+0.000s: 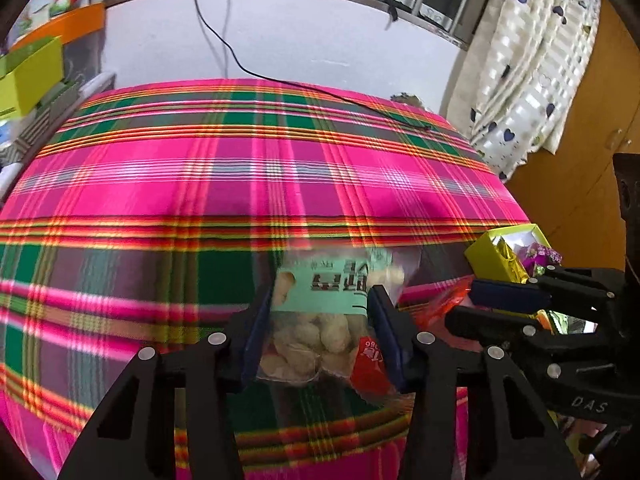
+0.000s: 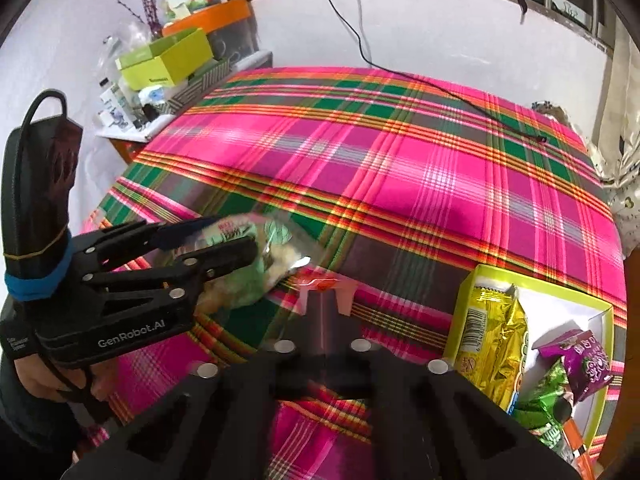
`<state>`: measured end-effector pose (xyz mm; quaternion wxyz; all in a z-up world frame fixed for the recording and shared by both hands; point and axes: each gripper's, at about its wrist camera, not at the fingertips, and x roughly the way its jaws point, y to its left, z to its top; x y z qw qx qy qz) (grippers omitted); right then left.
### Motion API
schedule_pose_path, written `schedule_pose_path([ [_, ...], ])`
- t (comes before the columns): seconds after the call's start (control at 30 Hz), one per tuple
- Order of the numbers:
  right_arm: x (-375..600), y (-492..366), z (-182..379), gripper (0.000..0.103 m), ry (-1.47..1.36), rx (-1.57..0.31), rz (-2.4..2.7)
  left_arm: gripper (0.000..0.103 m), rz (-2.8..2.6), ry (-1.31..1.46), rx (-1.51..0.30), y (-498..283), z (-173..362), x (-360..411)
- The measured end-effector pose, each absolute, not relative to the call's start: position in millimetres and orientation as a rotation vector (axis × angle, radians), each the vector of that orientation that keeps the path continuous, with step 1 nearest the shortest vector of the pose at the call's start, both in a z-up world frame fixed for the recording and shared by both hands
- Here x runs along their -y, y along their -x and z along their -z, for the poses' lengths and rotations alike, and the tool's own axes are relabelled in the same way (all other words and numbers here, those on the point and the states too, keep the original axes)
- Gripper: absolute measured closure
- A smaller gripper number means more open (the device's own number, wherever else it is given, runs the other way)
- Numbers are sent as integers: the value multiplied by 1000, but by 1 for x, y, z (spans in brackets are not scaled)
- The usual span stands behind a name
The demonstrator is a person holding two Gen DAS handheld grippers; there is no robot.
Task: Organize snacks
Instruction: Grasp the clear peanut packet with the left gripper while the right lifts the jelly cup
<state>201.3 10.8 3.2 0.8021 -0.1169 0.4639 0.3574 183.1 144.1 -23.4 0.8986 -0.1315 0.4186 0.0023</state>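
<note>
My left gripper (image 1: 318, 312) is shut on a clear bag of peanuts (image 1: 320, 320) with a pale green label, held just above the plaid cloth; it also shows in the right wrist view (image 2: 256, 264) between the left fingers (image 2: 224, 256). My right gripper (image 2: 324, 300) is blurred; its fingers appear shut on a small red-orange packet (image 2: 320, 282). In the left wrist view the right gripper (image 1: 480, 304) sits beside the peanuts over that packet (image 1: 448, 300). A yellow-green box (image 2: 472, 280) at the right holds gold (image 2: 492, 344), purple (image 2: 576, 360) and green (image 2: 548, 396) snack packs.
The bed is covered by a pink and green plaid cloth (image 2: 400, 168). A black cable (image 2: 480, 100) lies across its far side. A cluttered side table with a green box (image 2: 168, 60) stands at the far left. Curtains (image 1: 532, 60) and a wooden cabinet (image 1: 580, 168) are at the right.
</note>
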Motion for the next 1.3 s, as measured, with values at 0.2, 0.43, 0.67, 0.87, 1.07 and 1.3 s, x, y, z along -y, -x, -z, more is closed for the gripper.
schedule_pose_path([
  [0.2,-10,-193,-4,101,268,-1006,-769,55,-49,291,-854,-165,17,-142],
  [0.43,2,-187,-7,54,222,-974,-768,56,-56,292,-860,-149,22,-142],
  [0.67,-24,-204,8,54,372,-1025,-754,56,-55,283,-851,-134,24,-145],
  [0.87,-37,-217,19,77,419,-1033,-728,55,-34,228,-866,-130,25,-141],
  [1.07,-28,-213,16,77,385,-1034,-730,50,-15,155,-908,-137,28,-134],
  [1.3,-14,-195,3,77,341,-1002,-751,49,-5,177,-924,-142,33,-130],
])
